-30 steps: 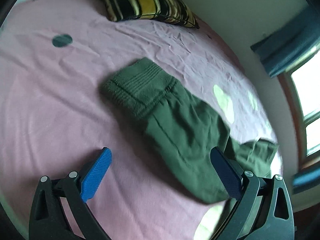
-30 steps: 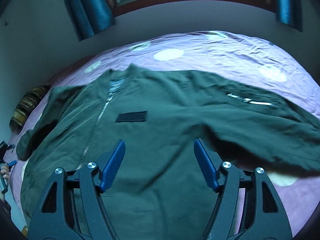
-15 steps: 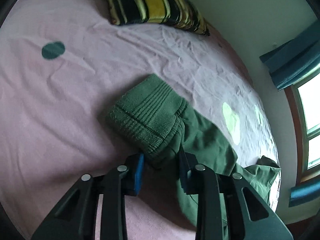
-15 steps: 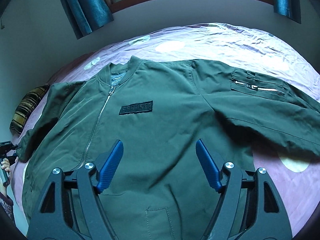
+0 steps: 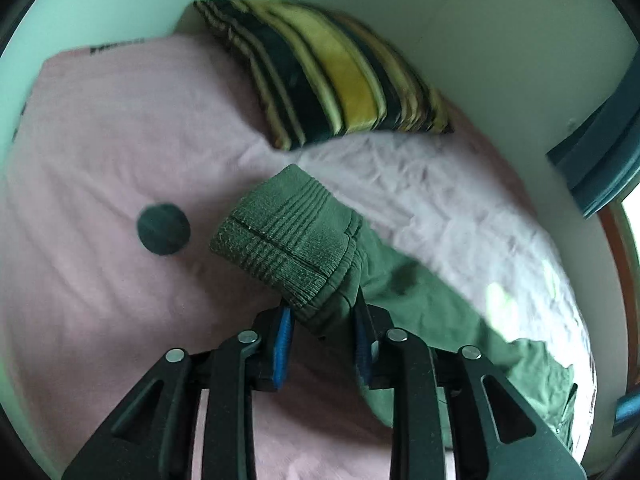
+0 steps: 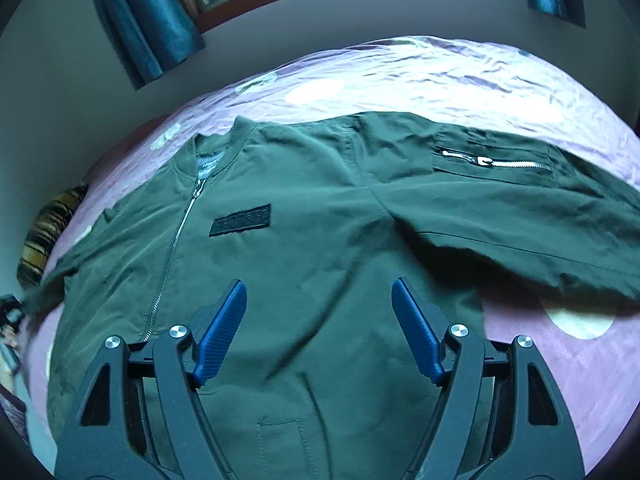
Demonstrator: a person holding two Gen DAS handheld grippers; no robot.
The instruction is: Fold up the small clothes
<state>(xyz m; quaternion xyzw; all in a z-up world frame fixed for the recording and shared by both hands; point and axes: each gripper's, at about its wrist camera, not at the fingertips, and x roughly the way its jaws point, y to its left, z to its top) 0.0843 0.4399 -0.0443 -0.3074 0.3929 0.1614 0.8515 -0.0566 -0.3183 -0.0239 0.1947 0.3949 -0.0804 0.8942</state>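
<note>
Left wrist view: the green jacket's sleeve [image 5: 408,292] is pinched just behind its ribbed cuff [image 5: 284,236] by the left claw [image 5: 322,328], whose blue pads are drawn in tight on the fabric. The cuff stands out ahead of the pads, above the pink bed sheet [image 5: 100,168], with a dark round spot [image 5: 163,229] printed on the sheet just to its left. A yellow and black striped pillow [image 5: 320,80] lies beyond, against the pale wall.

In the right wrist view the jacket [image 6: 304,248] lies spread front-up on the bed, zipped, with a black chest patch [image 6: 241,220] and a zip pocket [image 6: 494,162] on the far sleeve. The right claw [image 6: 318,316] hangs over the jacket's lower body, its fingers spread wide and holding nothing. Blue curtains [image 6: 148,20] frame the window behind.
</note>
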